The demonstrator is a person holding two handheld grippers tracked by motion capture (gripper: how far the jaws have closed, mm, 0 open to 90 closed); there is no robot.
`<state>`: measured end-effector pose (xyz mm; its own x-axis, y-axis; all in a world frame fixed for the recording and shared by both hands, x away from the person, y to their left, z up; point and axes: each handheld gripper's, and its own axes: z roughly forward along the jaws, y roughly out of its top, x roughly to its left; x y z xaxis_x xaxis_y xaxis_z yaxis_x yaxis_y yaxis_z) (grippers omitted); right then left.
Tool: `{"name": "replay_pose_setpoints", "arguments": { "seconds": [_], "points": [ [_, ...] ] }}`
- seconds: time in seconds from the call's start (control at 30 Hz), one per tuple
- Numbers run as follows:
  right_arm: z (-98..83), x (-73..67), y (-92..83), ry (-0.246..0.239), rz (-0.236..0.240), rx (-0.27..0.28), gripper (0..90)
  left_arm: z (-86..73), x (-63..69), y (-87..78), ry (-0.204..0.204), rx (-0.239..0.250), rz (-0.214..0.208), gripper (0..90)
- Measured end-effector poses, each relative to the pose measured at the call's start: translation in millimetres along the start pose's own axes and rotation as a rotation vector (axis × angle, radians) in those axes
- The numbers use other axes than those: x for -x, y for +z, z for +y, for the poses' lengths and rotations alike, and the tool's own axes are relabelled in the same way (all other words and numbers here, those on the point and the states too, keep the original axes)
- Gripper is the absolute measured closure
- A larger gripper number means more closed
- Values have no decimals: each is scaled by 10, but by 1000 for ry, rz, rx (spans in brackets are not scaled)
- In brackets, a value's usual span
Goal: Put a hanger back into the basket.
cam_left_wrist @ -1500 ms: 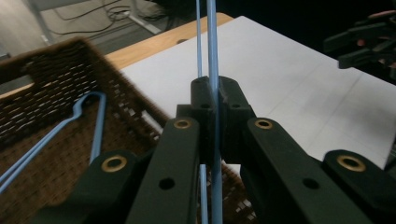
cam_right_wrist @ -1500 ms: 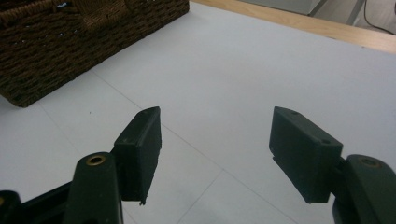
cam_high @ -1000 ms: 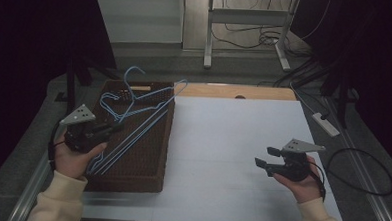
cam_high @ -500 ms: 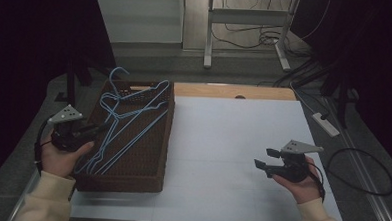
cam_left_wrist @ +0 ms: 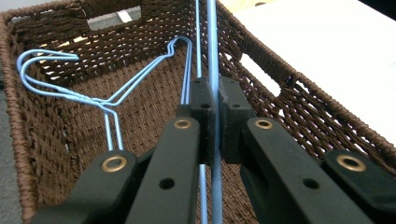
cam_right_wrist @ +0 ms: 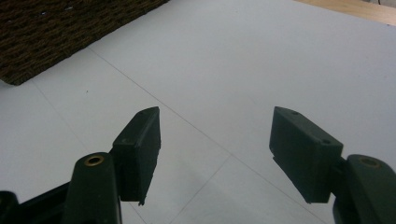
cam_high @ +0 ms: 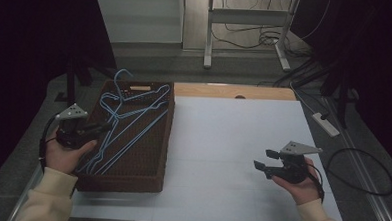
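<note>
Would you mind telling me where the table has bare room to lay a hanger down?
The white table surface is bare from the wicker basket to the open right gripper, and up to the wooden strip. The basket is crowded with blue wire hangers, one clamped in the left gripper.

Cream sleeves (cam_high: 47,196) — black jaws, brass rivets

Overhead, facing far across the table (cam_high: 232,142); gripper cameras close, low, sharing the basket (cam_high: 131,172) corner (cam_right_wrist: 46,37).
</note>
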<state>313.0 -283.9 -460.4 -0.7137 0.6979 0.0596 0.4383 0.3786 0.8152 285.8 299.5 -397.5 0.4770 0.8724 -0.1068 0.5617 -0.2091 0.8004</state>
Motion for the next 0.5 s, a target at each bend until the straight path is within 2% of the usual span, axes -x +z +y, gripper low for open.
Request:
{"name": "replay_pose_setpoints", "arguments": {
  "seconds": [0.23, 0.5],
  "points": [
    [-6, -9, 6, -5, 3, -7, 348, 10, -26, 82, 5, -33, 6, 865],
    [-14, -20, 28, -11, 8, -22, 348, -43, -49, 262, -1, -82, -15, 865]
  ]
}}
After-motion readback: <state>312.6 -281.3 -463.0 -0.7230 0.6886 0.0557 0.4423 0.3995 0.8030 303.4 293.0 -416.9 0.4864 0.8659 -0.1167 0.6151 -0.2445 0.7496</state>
